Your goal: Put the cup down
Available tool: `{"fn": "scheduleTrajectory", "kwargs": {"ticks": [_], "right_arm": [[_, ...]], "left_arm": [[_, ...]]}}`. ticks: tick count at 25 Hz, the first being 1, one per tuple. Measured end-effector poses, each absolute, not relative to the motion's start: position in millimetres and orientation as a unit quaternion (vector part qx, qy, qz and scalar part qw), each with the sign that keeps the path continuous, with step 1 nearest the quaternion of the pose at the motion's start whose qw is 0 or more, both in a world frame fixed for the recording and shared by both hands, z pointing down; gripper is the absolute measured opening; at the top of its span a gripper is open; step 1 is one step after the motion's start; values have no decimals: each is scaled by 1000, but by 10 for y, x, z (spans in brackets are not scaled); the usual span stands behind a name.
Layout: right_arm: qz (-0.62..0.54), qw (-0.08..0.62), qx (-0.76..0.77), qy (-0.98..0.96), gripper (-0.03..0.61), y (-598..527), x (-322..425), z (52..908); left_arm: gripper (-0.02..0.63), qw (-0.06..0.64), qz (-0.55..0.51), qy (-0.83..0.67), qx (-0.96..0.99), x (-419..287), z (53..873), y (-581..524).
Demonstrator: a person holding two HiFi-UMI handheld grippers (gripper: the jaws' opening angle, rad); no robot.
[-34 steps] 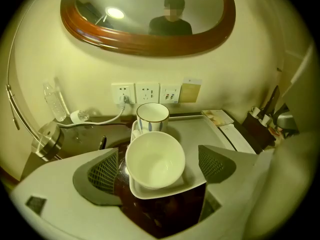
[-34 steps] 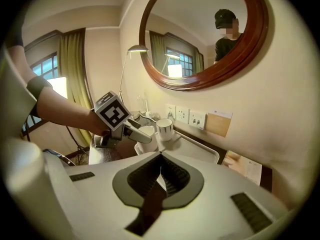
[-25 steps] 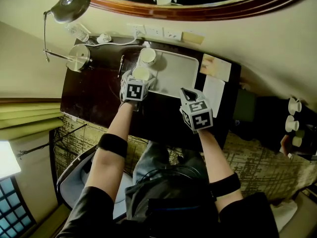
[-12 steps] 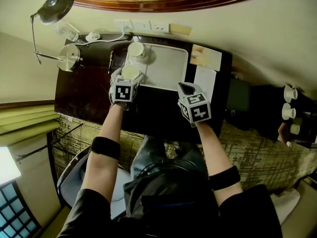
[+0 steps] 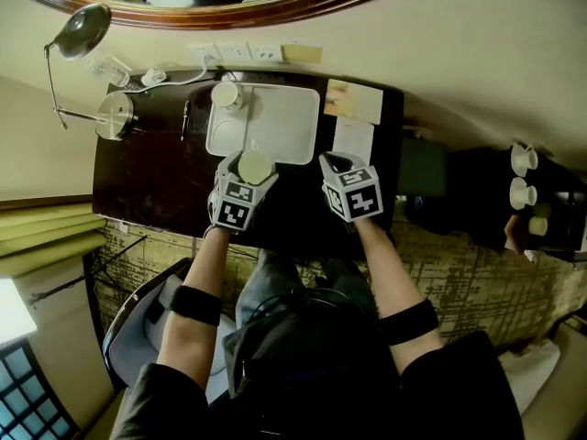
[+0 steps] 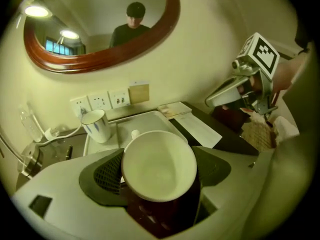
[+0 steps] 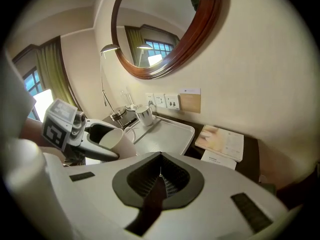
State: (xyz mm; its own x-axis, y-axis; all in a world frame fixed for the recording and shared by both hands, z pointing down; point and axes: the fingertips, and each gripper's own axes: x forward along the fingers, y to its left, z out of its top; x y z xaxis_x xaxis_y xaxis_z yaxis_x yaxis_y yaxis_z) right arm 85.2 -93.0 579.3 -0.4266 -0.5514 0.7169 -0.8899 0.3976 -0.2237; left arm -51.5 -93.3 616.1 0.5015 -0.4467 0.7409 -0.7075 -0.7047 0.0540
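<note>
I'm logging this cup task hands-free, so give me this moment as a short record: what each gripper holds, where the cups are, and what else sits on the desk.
left gripper: fingers have just been closing, now gripping the white cup, tilted, by the tray's near edge
right gripper: fingers shut, nothing between them
second cup: upright at the tray's far left corner
tray: white, on the dark desk
also on desk: lamp, pen, papers right of tray
</note>
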Motion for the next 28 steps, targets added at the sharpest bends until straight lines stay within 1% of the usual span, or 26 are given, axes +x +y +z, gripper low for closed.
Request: {"fn": "scheduleTrajectory", "kwargs": {"ticks": [5,12,18,24,25,27,28], "right_arm": [[306,276,454,-790,5,-866,997,5780],[313,283,456,-783,5,-762,1219,5814],[312,283,458,-783,5,-738,1309,5821],[317,285,455,-782,5,-709,1323,5847],[316,284,455,-782,5,-710,1327,5842],[315,283,455,-783,5,-715,1337,5827],[313,282,456,-784,5,-722,1343,5818]], "left_arm": [[416,172,372,-296,863,-123,6254,-586],[416,182,382,-263,867,240,6472,-288],[416,172,403,-261,860,281,6706,-188],[420,166,399,-270,861,251,6765,-181],[423,168,397,-270,861,250,6760,-182],[458,173,394,-270,861,250,6730,-181],[459,174,394,-269,861,253,6701,-181]]}}
